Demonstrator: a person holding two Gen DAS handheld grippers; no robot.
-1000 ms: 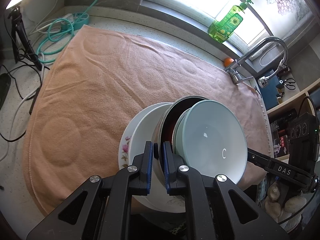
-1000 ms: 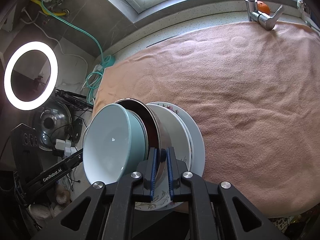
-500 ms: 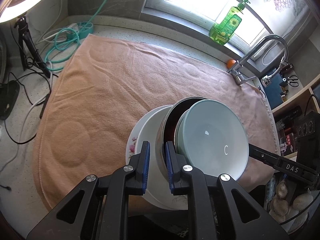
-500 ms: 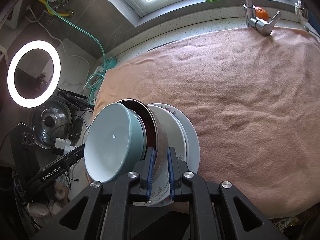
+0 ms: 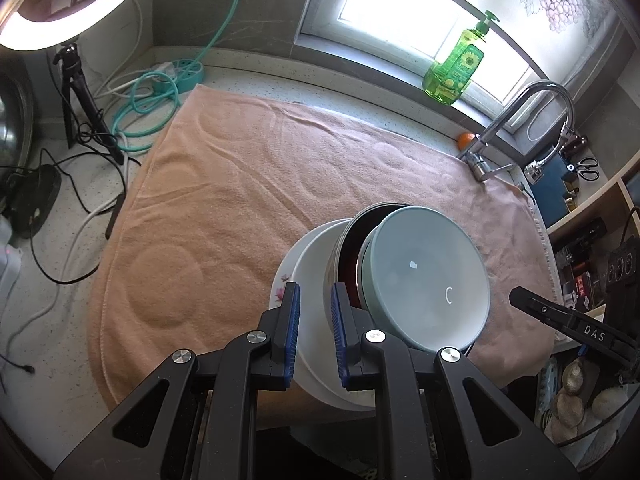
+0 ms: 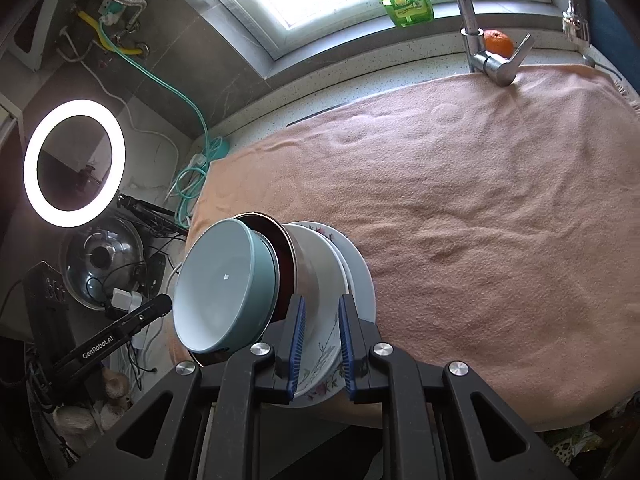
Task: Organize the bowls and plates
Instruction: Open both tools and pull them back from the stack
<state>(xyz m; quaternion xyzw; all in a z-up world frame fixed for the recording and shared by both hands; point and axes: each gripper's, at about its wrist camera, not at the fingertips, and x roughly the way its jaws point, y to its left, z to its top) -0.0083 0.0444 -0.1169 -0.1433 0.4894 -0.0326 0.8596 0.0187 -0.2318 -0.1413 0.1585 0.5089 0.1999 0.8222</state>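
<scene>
Sitting on the near edge of the pink towel (image 5: 248, 184) is a stack of dishes: a flowered plate (image 6: 320, 376) at the bottom, then a white bowl (image 5: 312, 280), a metal bowl (image 6: 316, 268) and a blue bowl (image 5: 428, 276) on top. The left gripper (image 5: 314, 320) has a small gap, and its pads do not squeeze the white bowl. The right gripper (image 6: 322, 324) is opening around the stack's edge, with nothing pinched.

Left gripper (image 5: 314, 328) at lower centre of the frame, blue-padded fingers (image 5: 291, 322) slightly apart astride a white bowl's rim (image 5: 316, 280), teal bowl (image 5: 428, 276) nested rightward, flowered plate (image 5: 282, 284) behind, peach towel (image 5: 240, 200) covering the worktop (image 5: 60, 392), green soap bottle (image 5: 456, 68) upper right.
</scene>
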